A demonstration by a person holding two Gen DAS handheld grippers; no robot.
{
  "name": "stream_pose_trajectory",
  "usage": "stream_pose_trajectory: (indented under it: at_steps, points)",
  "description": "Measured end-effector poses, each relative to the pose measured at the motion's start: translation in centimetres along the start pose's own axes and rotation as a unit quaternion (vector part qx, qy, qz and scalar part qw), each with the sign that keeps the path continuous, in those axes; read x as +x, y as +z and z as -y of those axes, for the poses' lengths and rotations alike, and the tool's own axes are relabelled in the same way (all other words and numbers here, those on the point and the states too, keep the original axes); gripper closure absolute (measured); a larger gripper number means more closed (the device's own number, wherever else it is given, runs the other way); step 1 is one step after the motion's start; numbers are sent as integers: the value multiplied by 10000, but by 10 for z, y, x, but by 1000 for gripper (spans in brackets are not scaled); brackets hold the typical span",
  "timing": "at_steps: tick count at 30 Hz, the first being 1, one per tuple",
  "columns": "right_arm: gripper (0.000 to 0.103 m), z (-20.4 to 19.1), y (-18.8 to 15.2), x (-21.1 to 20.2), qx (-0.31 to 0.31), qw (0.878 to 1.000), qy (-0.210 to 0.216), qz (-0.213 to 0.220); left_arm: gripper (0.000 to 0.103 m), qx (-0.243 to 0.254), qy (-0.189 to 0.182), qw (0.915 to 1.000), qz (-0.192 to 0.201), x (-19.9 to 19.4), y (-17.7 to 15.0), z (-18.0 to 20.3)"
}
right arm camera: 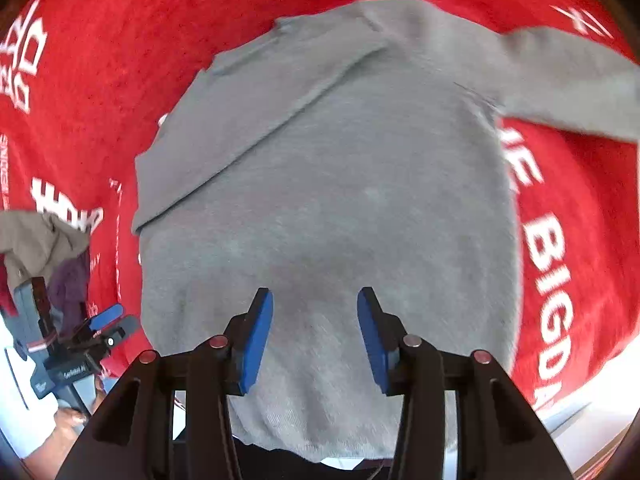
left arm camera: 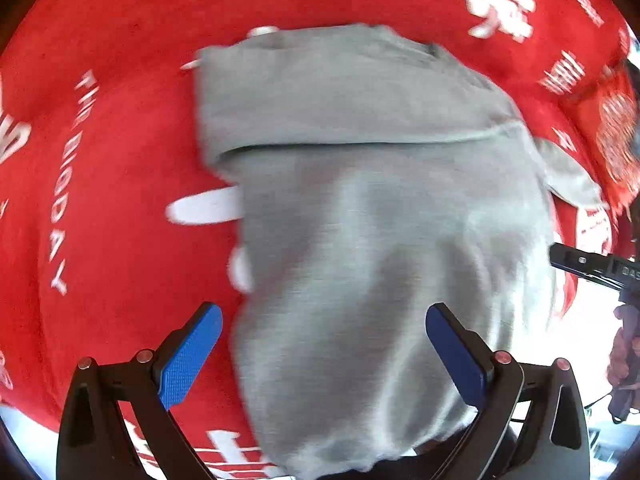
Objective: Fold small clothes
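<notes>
Both grippers, left gripper [left arm camera: 323, 354] and right gripper [right arm camera: 315, 338], hang open and empty above the gray sweater [right arm camera: 320, 184] on the red cloth [right arm camera: 100, 80].

I see a soft, matt grey knit sweater [right arm camera: 328, 184] on a fuzzy red printed cloth [right arm camera: 100, 80], and my grippers' blue finger pads [left arm camera: 188, 356] look finely textured rubber.

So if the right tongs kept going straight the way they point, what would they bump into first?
Most likely the grey sweater. The right tongs point down at its middle, open with nothing between them, and the sweater lies spread on the red cloth. How far above it they are is hard to tell.
</notes>
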State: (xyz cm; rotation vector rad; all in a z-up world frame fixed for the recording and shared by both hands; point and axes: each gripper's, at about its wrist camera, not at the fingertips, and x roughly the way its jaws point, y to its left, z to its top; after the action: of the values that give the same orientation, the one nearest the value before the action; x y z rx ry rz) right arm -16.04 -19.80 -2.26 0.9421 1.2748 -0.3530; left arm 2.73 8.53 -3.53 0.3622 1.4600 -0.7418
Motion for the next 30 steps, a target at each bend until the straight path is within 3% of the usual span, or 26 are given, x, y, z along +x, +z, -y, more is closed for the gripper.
stream_pose_trajectory:
  at_steps: [5,11,17,22,25,30]
  points:
    - [55,43,-13,-25,501,9985,10,228,0,580,-178,9982,-23,-2,7,60]
    - [55,115,6,-48,991,9938,-135,490,0,705,-164,9974,-73,12,19,125]
    - [54,207,47,-76,1889,9775,121,931,0,456,111,9982,380,33,80,185]
    - [54,258,68,-87,2240,9667,424,1159,0,-50,340,9963,786,58,147,199]
    - [54,278,79,-86,2318,9633,603,1210,0,-58,687,9933,924,84,176,208]
    - [54,293,83,-81,2337,9609,863,1208,0,149,998,9938,475,135,185,221]
